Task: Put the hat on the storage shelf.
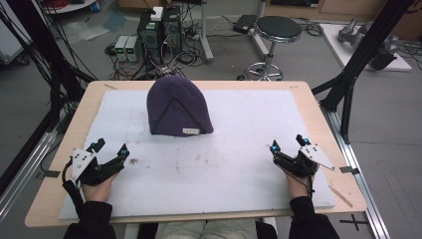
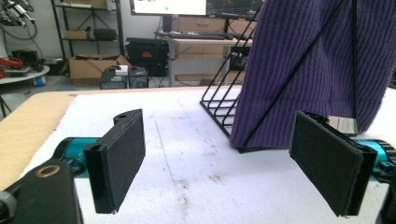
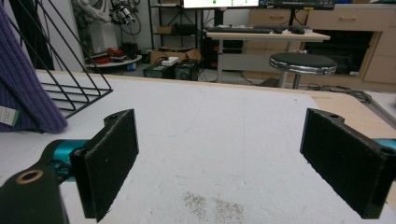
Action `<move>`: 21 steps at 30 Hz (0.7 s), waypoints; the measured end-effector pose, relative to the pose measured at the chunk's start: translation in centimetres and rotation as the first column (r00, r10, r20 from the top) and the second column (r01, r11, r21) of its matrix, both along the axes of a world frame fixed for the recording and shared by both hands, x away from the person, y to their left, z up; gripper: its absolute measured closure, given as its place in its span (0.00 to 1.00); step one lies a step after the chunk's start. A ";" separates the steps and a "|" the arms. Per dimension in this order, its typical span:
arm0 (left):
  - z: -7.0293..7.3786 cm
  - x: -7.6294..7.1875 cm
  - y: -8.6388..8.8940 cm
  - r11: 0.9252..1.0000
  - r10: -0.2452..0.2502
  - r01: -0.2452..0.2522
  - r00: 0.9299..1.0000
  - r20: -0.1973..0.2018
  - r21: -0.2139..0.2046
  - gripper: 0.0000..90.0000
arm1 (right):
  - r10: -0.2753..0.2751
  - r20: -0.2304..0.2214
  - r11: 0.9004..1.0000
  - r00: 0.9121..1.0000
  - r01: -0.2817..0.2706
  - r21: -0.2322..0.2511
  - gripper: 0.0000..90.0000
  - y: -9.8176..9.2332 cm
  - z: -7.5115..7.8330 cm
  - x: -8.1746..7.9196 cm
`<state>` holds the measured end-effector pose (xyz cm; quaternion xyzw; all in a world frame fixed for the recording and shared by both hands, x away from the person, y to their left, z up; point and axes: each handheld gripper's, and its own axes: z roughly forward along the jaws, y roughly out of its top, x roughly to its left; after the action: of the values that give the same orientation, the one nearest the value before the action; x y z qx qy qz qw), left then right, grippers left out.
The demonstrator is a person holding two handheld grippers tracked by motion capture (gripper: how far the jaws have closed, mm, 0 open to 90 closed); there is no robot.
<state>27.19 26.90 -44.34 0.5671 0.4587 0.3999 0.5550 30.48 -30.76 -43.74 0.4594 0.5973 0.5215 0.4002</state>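
A purple knit beanie (image 1: 178,106) is draped over a black wire rack (image 2: 223,108) at the back middle of the white mat (image 1: 234,149). A small label hangs at its lower edge. My left gripper (image 1: 110,148) rests at the mat's front left, open, with nothing between its jaws. My right gripper (image 1: 287,143) rests at the front right, also open and empty. In the left gripper view the beanie (image 2: 317,65) stands ahead and to the right. From the right gripper view the beanie (image 3: 25,88) and the rack (image 3: 74,88) show at the far left.
The wooden table's edge (image 1: 318,107) frames the mat. Brown stains (image 1: 199,158) mark the mat's middle. Beyond the table are a black stool (image 1: 277,30), computer boxes (image 1: 159,30) and cables on the floor. Black frame struts (image 1: 358,59) rise at the right.
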 end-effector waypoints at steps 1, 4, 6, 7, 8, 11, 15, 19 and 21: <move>0.0 0.0 0.0 1.000 0.000 0.000 1.000 0.000 0.000 0.21 | 0.001 -0.006 1.000 1.000 -0.001 0.004 0.12 0.0 0.0 0.0; 0.0 0.0 0.3 1.000 0.014 -0.014 1.000 0.003 -0.007 0.21 | 0.003 -0.012 1.000 1.000 -0.002 0.011 0.12 -0.1 -0.1 0.2; 0.1 -0.1 0.5 1.000 0.023 -0.023 1.000 0.009 -0.014 0.21 | -0.002 -0.018 1.000 1.000 0.002 0.021 0.12 -0.2 -0.1 0.1; 0.1 -0.1 0.6 1.000 0.027 -0.027 1.000 0.009 -0.015 0.21 | -0.003 -0.011 1.000 1.000 0.003 0.014 0.12 -0.3 0.0 0.2; 0.1 -0.1 0.6 0.999 0.030 -0.030 1.000 0.007 -0.012 0.21 | -0.003 -0.018 1.000 1.000 0.004 0.023 0.12 -0.3 0.0 0.1; 0.1 -0.2 0.4 0.999 0.035 -0.035 0.999 0.004 0.015 0.21 | 0.000 -0.028 0.999 1.000 0.001 0.032 0.12 -0.4 -0.1 0.1; 0.2 -0.3 0.1 1.000 0.019 -0.019 1.000 0.012 0.025 0.21 | 0.001 -0.027 0.999 1.000 0.000 0.034 0.12 -0.3 0.0 0.0; 0.1 -0.2 0.0 1.000 0.013 -0.013 1.000 0.009 0.013 0.21 | -0.001 -0.021 1.000 1.000 0.001 0.030 0.12 -0.3 0.0 0.0; 0.1 -0.2 0.0 1.000 0.011 -0.011 1.000 0.005 0.016 0.21 | -0.002 -0.019 1.000 1.000 0.002 0.028 0.12 -0.4 0.0 0.0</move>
<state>27.03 26.94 -44.24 0.5678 0.4573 0.4081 0.5494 30.52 -31.18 -43.73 0.4703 0.5932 0.5251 0.3887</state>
